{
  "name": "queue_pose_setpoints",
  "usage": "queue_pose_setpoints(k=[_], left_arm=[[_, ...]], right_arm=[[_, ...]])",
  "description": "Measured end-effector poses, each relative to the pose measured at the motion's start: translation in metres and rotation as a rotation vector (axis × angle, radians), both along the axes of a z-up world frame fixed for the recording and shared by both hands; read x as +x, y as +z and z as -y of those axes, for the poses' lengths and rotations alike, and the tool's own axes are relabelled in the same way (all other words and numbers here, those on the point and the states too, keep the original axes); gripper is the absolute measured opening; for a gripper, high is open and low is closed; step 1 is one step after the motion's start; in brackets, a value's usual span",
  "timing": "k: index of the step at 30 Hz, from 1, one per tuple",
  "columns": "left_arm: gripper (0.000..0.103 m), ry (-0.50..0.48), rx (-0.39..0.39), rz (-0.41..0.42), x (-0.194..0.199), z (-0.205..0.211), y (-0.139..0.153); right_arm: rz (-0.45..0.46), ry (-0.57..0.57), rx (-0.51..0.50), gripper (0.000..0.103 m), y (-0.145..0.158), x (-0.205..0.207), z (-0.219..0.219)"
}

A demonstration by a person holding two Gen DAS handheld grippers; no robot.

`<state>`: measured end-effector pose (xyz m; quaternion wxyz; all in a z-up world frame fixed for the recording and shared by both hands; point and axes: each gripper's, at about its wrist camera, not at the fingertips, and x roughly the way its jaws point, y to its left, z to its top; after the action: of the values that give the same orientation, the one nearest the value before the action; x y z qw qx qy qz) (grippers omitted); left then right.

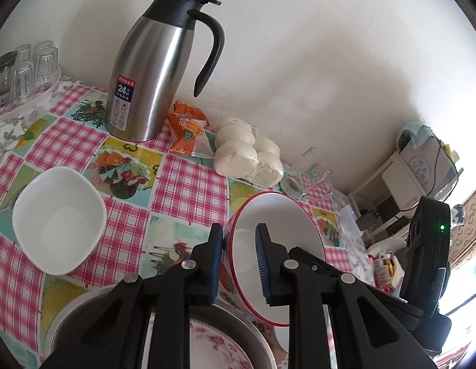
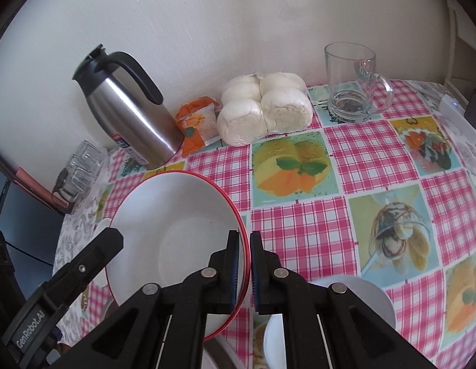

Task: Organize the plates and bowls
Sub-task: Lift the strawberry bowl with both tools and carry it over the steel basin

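Red-rimmed bowl (image 2: 176, 240) hangs tilted above the checked tablecloth (image 2: 345, 215), its wall pinched on opposite sides: left gripper (image 1: 239, 264) clamps one side, right gripper (image 2: 244, 272) the other, rim between its nearly closed pads; white square bowl (image 1: 58, 218) sits apart

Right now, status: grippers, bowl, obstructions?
Left gripper and right gripper both shut on red-rimmed bowl, opposite rims. Bowl tilted, off the tablecloth. Metal basin with floral plate directly below.
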<state>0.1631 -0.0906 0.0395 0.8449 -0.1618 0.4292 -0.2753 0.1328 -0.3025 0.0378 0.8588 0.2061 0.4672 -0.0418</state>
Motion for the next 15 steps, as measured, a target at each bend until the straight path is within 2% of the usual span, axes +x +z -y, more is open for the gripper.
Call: queue_pose_setpoints(k=[8,15], left_arm=[[0.022,0.0,0.043,0.029,-0.021,-0.005,0.017],[0.022,0.006,0.067,0.013,-0.04,-0.012,0.013]], right_arm=[[0.005,0.0,0.014,0.008,0.01,-0.019,-0.01],[-0.001,-0.012,0.032,0.008,0.011,-0.038,-0.017]])
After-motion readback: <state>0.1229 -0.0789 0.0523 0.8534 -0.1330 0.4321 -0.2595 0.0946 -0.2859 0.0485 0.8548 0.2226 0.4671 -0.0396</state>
